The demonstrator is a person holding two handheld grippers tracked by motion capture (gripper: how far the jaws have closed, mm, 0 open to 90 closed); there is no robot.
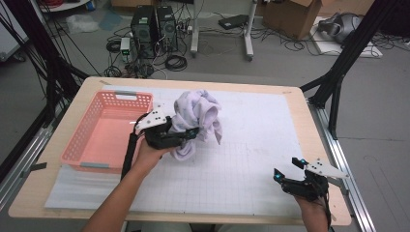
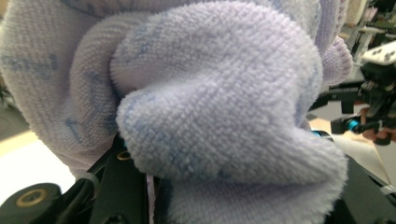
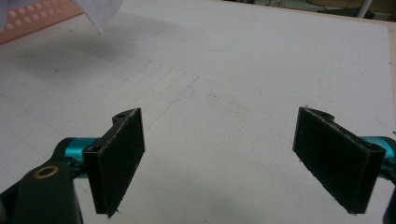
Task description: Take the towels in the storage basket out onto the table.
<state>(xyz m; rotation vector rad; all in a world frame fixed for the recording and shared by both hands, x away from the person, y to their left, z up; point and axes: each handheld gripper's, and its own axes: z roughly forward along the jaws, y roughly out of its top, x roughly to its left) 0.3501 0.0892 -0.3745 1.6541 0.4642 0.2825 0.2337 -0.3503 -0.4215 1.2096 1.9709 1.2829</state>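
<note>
A bunched lavender towel (image 1: 198, 113) hangs off the white gridded mat (image 1: 251, 145), just right of the pink basket (image 1: 126, 94). My left gripper (image 1: 190, 134) is shut on the towel's lower folds, and its jaws are buried in the cloth. In the left gripper view the towel (image 2: 219, 107) covers both jaws. Near the table's front right corner my right gripper (image 1: 289, 169) stands open with nothing between its pads (image 3: 219, 121). In the right gripper view a corner of the towel (image 3: 100, 11) hangs at the top left.
The pink basket (image 3: 32, 18) stands empty at the left of the table. The wooden table edge (image 1: 309, 116) runs close along the mat's right side. Beyond the table, computers, cables and a cardboard box lie on the floor.
</note>
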